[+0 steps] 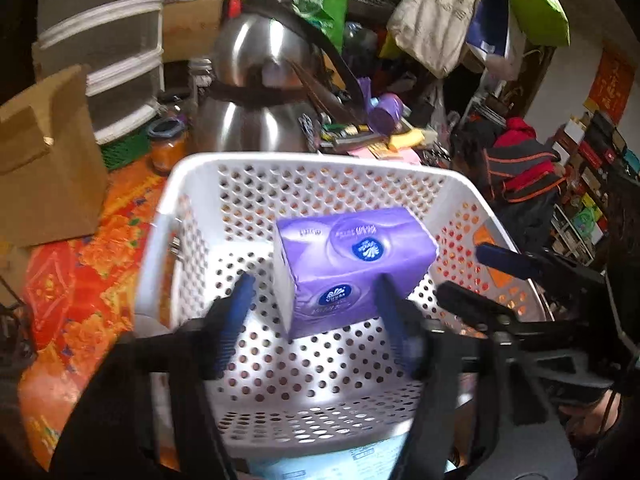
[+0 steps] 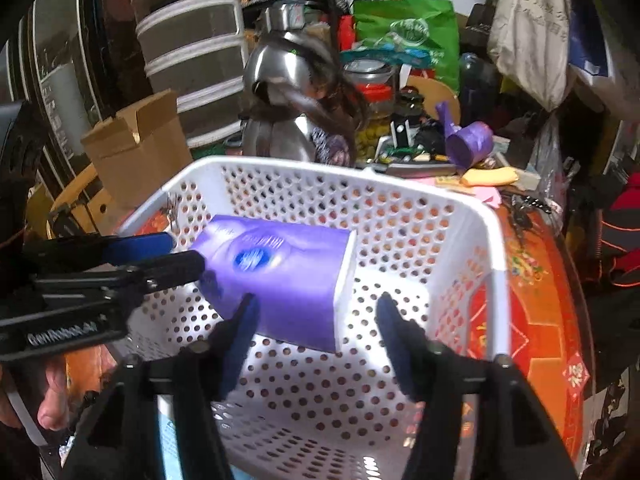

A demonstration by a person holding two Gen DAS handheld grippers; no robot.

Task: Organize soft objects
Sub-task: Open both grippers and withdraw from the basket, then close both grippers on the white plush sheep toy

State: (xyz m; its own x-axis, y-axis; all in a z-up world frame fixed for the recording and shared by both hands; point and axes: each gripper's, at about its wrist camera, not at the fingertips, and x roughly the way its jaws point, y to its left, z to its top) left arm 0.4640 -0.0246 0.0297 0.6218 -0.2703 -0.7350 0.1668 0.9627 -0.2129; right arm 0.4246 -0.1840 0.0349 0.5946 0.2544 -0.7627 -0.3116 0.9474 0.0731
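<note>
**Purple pack in the white basket, both grippers spread**

Purple and white, the tissue pack (image 1: 352, 268) sits inside the basket (image 1: 320, 164), a perforated white plastic one, tilted with one edge down on the holed floor. In the left wrist view it stands just beyond the left gripper (image 1: 316, 304), whose blue-padded fingers (image 1: 236, 312) are spread apart on either side of the pack's near corner; the pads do not press on it. The right gripper (image 1: 484, 276) reaches in from the right over the basket rim, its tips near the pack's right end.

In the right wrist view the pack (image 2: 280, 272) lies toward the left half of the basket (image 2: 496, 240), its white end facing right. The right gripper (image 2: 316, 320) is held wide, with the pack's lower corner between its fingers (image 2: 240, 332) and a visible gap to the right one. The left gripper (image 2: 176, 256) comes in from the left, its tips at the pack's left end; whether they touch it I cannot tell.

The basket rests on an orange and red patterned cloth (image 1: 80, 280). Behind it stand a steel kettle (image 1: 260, 80), a cardboard box (image 1: 48, 168) and a purple scoop (image 2: 468, 140).
</note>
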